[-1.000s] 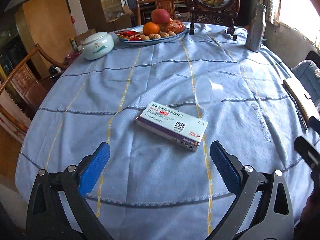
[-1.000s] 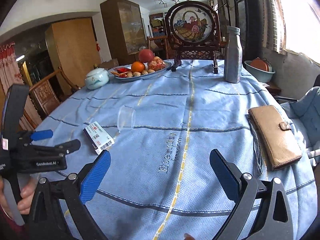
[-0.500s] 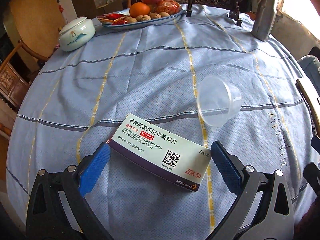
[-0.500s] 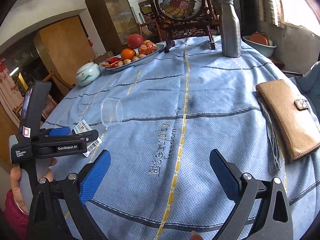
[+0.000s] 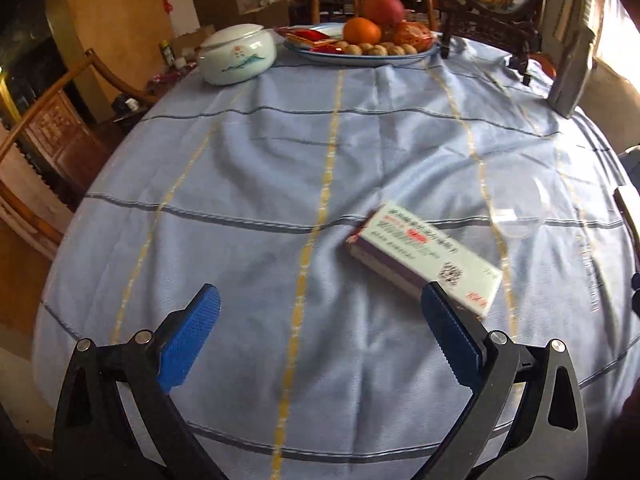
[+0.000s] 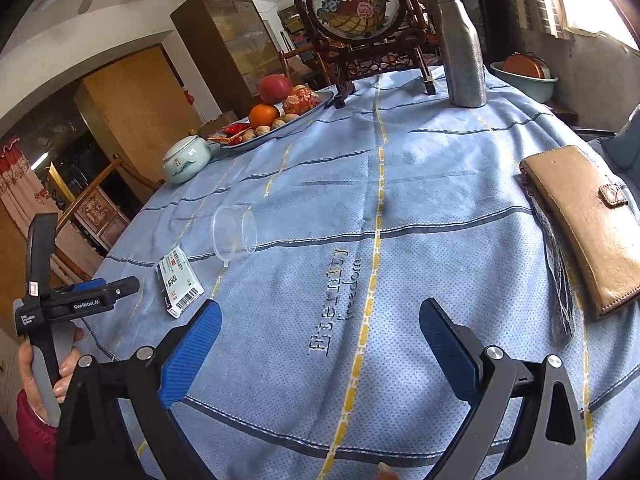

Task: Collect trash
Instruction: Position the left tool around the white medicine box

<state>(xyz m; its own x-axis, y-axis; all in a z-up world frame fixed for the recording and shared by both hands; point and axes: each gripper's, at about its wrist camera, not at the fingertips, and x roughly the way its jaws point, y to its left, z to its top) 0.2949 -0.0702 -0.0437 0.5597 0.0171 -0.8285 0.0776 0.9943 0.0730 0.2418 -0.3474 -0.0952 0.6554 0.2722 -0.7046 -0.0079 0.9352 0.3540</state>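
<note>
A white and purple medicine box (image 5: 424,258) lies flat on the blue tablecloth (image 5: 260,184); it also shows in the right wrist view as the medicine box (image 6: 179,282). A clear plastic cup (image 6: 234,234) lies on its side just beyond it, seen faintly as the cup (image 5: 516,210) in the left wrist view. My left gripper (image 5: 320,322) is open above the cloth, its right fingertip at the box's near end, nothing between the fingers. In the right wrist view the left gripper (image 6: 80,300) is held by a hand. My right gripper (image 6: 320,336) is open over bare cloth.
A fruit plate (image 5: 360,46), a lidded white jar (image 5: 238,56), a metal bottle (image 6: 460,44) and a framed basket picture (image 6: 356,4) stand at the far side. A tan wallet (image 6: 584,224) lies at the right edge. Wooden chairs (image 5: 48,136) stand left of the table.
The left gripper has swung left and drawn back, so the box now sits by its right finger instead of between the fingers. The right gripper has moved slightly closer to the table.
</note>
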